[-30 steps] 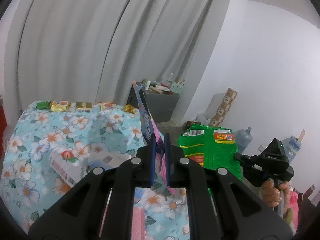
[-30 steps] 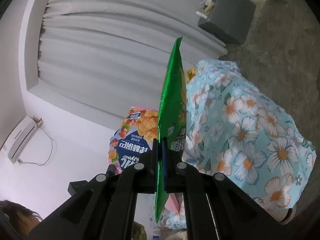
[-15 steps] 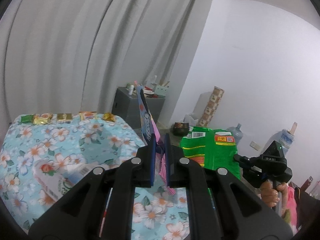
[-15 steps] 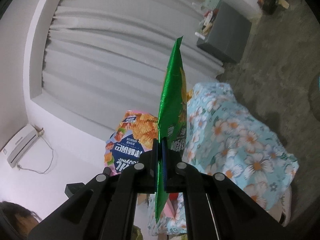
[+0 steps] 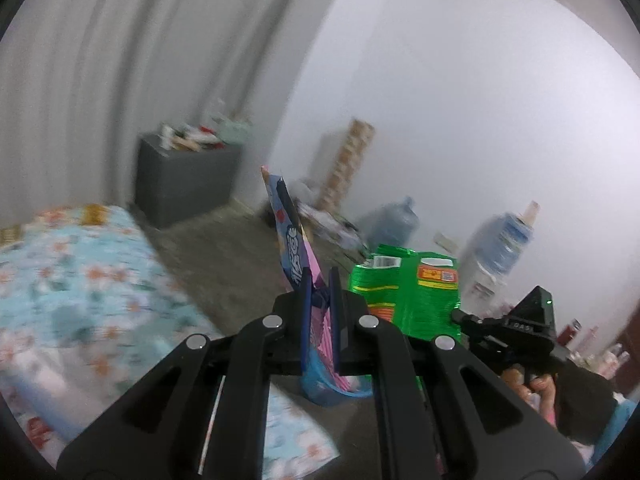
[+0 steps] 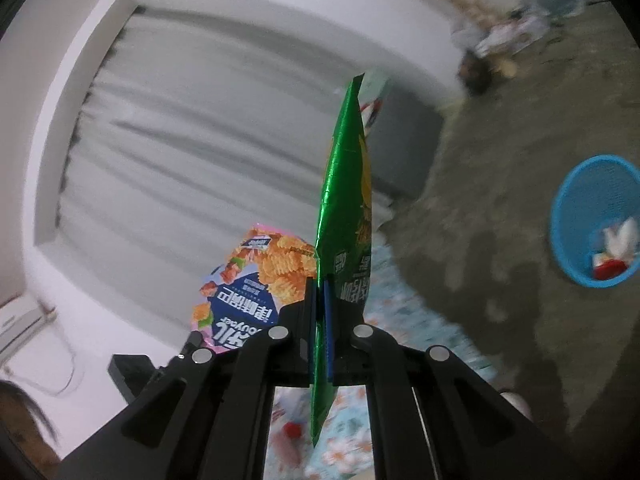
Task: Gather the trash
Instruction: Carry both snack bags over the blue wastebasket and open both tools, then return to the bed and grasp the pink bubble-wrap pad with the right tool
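My left gripper is shut on a pink and blue snack bag, held edge-on in the air beside the bed. The same bag shows its printed face in the right wrist view. My right gripper is shut on a green chip bag, also edge-on. That green bag shows flat in the left wrist view, to the right of my left gripper, with the right gripper's body behind it. A blue waste basket with a few scraps inside stands on the floor at the right.
A bed with a floral sheet lies at the left. A grey cabinet with clutter on top stands by the curtain. Water jugs and a patterned roll stand along the white wall. The floor is bare concrete.
Both grippers have swung right, away from the bed toward the floor and wall. The blue basket has come into the right wrist view. Both bags stay gripped.
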`<state>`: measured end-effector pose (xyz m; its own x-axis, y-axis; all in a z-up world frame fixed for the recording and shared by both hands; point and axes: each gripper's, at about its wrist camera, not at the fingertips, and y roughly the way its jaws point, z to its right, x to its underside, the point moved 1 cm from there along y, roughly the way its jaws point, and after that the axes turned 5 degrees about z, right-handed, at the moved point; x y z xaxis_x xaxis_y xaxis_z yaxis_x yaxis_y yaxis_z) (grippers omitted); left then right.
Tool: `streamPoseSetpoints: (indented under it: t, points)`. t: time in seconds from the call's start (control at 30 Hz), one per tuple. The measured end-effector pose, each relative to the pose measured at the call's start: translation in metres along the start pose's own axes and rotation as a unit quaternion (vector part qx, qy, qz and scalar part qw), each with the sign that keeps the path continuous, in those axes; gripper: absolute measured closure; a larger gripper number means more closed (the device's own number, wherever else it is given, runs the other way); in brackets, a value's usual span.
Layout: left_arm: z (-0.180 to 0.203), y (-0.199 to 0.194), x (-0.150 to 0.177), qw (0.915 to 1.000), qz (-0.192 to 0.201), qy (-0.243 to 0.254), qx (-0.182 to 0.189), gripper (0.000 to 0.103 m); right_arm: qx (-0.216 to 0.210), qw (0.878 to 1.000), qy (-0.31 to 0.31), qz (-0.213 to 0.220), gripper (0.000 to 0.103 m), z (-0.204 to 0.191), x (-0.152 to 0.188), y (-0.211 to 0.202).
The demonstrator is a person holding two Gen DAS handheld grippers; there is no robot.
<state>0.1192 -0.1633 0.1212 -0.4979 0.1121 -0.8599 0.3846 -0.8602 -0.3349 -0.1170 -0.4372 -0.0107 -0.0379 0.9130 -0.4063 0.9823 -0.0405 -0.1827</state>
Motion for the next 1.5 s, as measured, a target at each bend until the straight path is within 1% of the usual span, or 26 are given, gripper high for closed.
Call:
streamPoseSetpoints:
  t: [0.1, 0.17, 0.2, 0.23, 0.27, 0.3, 0.37, 0.43, 0.53, 0.6, 0.67, 0.7, 0.73, 0.77, 0.8, 0.83, 0.87, 0.93, 1.0, 1.07, 1.13, 1.2, 1.33, 1.4, 1.5]
  points:
    - [0.016, 0.042, 0.002, 0.999, -0.036, -0.003, 0.026, 0.097, 0.029, 0.999, 0.023, 0.023, 0.099, 0.033, -0.012, -0.011]
    - [0.03, 0.079, 0.007, 0.9969, -0.065, -0.006, 0.045, 0.097, 0.048, 0.998, 0.037, 0.035, 0.099, 0.053, -0.018, -0.014]
    - [0.033, 0.091, 0.009, 0.9958, -0.076, -0.005, 0.051, 0.097, 0.055, 0.996, 0.052, 0.042, 0.099, 0.069, -0.022, -0.015]
    - [0.043, 0.115, 0.014, 0.9936, -0.097, -0.001, 0.057, 0.097, 0.057, 0.995, 0.063, 0.047, 0.099, 0.079, -0.024, -0.015]
    - [0.047, 0.129, 0.019, 0.9924, -0.109, 0.003, 0.058, 0.097, 0.06, 0.994, 0.078, 0.052, 0.099, 0.091, -0.027, -0.015]
    - [0.058, 0.151, 0.026, 0.9902, -0.125, 0.015, 0.059, 0.097, 0.066, 0.992, 0.095, 0.058, 0.099, 0.108, -0.03, -0.013]
    - [0.073, 0.182, 0.038, 0.9864, -0.148, 0.041, 0.057, 0.097, 0.076, 0.988, 0.115, 0.062, 0.099, 0.128, -0.032, -0.007]
    - [0.094, 0.221, 0.057, 0.98, -0.176, 0.078, 0.051, 0.097, 0.089, 0.984, 0.136, 0.068, 0.099, 0.154, -0.034, -0.003]
    - [0.113, 0.267, 0.086, 0.9702, -0.204, 0.126, 0.034, 0.097, 0.109, 0.979, 0.153, 0.074, 0.099, 0.186, -0.035, 0.005]
    - [0.12, 0.299, 0.106, 0.9631, -0.228, 0.14, 0.028, 0.097, 0.121, 0.976, 0.167, 0.074, 0.099, 0.212, -0.037, 0.011]
    - [0.124, 0.322, 0.123, 0.9573, -0.25, 0.144, 0.019, 0.096, 0.131, 0.972, 0.181, 0.074, 0.099, 0.232, -0.035, 0.017]
    - [0.125, 0.339, 0.136, 0.9528, -0.267, 0.144, 0.017, 0.096, 0.143, 0.969, 0.19, 0.072, 0.099, 0.248, -0.034, 0.023]
    - [0.126, 0.352, 0.143, 0.9502, -0.276, 0.144, 0.013, 0.094, 0.152, 0.966, 0.197, 0.069, 0.095, 0.258, -0.034, 0.026]
    - [0.124, 0.366, 0.154, 0.9461, -0.291, 0.142, 0.008, 0.089, 0.168, 0.962, 0.205, 0.064, 0.095, 0.273, -0.033, 0.03]
    - [0.122, 0.38, 0.165, 0.9406, -0.311, 0.136, 0.008, 0.071, 0.201, 0.953, 0.217, 0.058, 0.095, 0.292, -0.03, 0.034]
    - [0.122, 0.387, 0.175, 0.9374, -0.322, 0.132, 0.007, 0.052, 0.222, 0.948, 0.222, 0.054, 0.091, 0.303, -0.027, 0.034]
    - [0.121, 0.393, 0.183, 0.9349, -0.33, 0.13, -0.003, 0.047, 0.249, 0.94, 0.228, 0.05, 0.082, 0.316, -0.024, 0.035]
    - [0.116, 0.4, 0.192, 0.9312, -0.341, 0.128, -0.022, 0.047, 0.291, 0.924, 0.244, 0.045, 0.074, 0.334, -0.016, 0.03]
    - [0.11, 0.399, 0.194, 0.9298, -0.35, 0.111, -0.024, 0.044, 0.295, 0.921, 0.246, 0.059, 0.074, 0.34, -0.013, 0.023]
    - [0.107, 0.389, 0.189, 0.9326, -0.344, 0.105, -0.026, 0.041, 0.304, 0.918, 0.245, 0.071, 0.071, 0.339, -0.015, 0.019]
    - [0.106, 0.382, 0.182, 0.9341, -0.338, 0.111, -0.036, 0.039, 0.306, 0.921, 0.231, 0.073, 0.071, 0.332, -0.022, 0.019]
    - [0.106, 0.368, 0.17, 0.9368, -0.33, 0.11, -0.038, 0.037, 0.315, 0.921, 0.214, 0.078, 0.071, 0.322, -0.027, 0.018]
    - [0.105, 0.338, 0.138, 0.9421, -0.313, 0.114, -0.04, 0.031, 0.323, 0.929, 0.156, 0.09, 0.071, 0.289, -0.037, 0.016]
    - [0.102, 0.314, 0.119, 0.946, -0.3, 0.116, -0.039, 0.03, 0.324, 0.934, 0.127, 0.083, 0.071, 0.275, -0.043, 0.021]
    - [0.087, 0.258, 0.081, 0.9544, -0.271, 0.119, -0.041, 0.027, 0.32, 0.944, 0.061, 0.053, 0.071, 0.247, -0.05, 0.043]
